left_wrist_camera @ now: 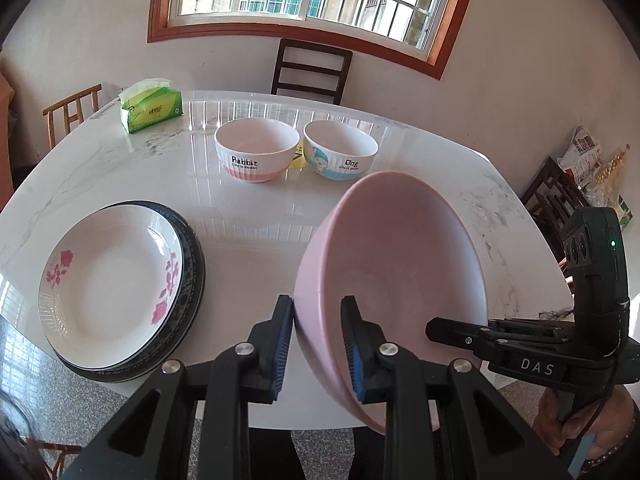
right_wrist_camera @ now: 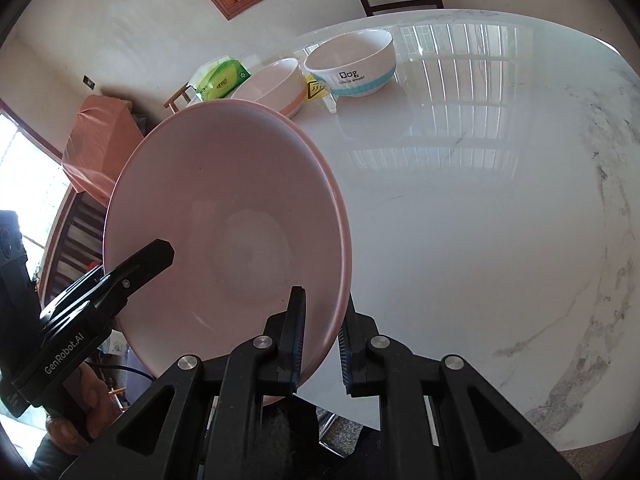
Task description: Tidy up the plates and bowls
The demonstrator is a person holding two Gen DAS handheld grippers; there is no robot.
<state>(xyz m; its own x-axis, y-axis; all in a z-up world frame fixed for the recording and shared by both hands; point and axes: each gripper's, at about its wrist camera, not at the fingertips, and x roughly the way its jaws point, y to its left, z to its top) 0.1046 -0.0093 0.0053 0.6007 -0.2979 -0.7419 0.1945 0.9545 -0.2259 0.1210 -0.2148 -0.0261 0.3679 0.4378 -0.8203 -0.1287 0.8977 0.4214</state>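
A: Left wrist view: the left hand-held gripper (left_wrist_camera: 318, 350) is nipped narrowly onto the rim of the pink bowl (left_wrist_camera: 394, 264), held tilted above the counter (left_wrist_camera: 248, 216).

B: And the right hand-held gripper (right_wrist_camera: 320, 344)?

A: Nearly closed, pinching the same bowl's opposite rim. Beyond the pink bowl stand the Rabbit bowl (left_wrist_camera: 256, 150) and Dog bowl (left_wrist_camera: 340, 156); left of it, the stacked plates (left_wrist_camera: 116, 284).

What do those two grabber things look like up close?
Both are black plastic. The left gripper has ridged blue pads and silver bolts, with "GenRobot.AI" printed on its side. The right gripper looks the same, printed "DAS", with a green light and a thin black cable.
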